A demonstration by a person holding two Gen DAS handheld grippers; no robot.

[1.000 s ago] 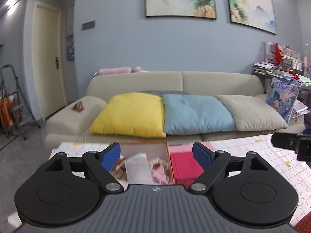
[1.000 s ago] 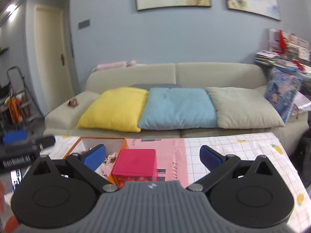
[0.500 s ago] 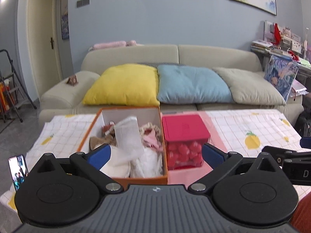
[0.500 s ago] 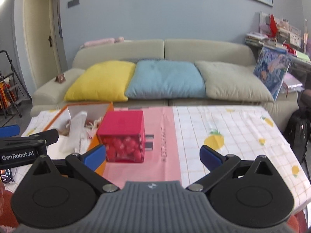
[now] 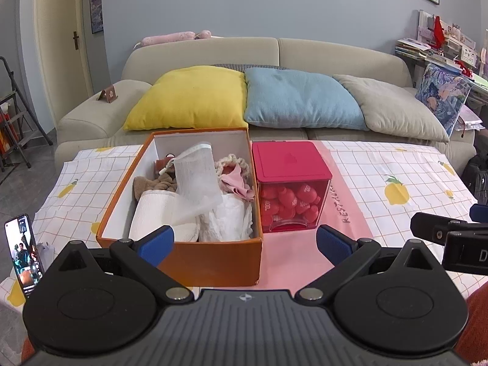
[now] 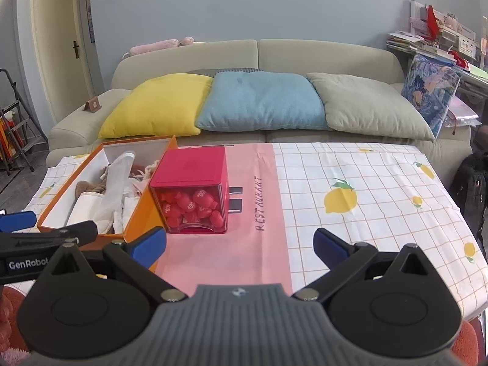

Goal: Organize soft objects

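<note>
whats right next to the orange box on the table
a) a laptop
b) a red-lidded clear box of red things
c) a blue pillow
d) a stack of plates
b: the red-lidded box stands against the right side of the orange box, and small red pieces show through its clear wall.

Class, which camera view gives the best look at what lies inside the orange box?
The left wrist view: the orange box sits centred, its cloths visible from above. In the right wrist view, the box is off to the left, seen obliquely, partly hidden by the left claw.
</note>
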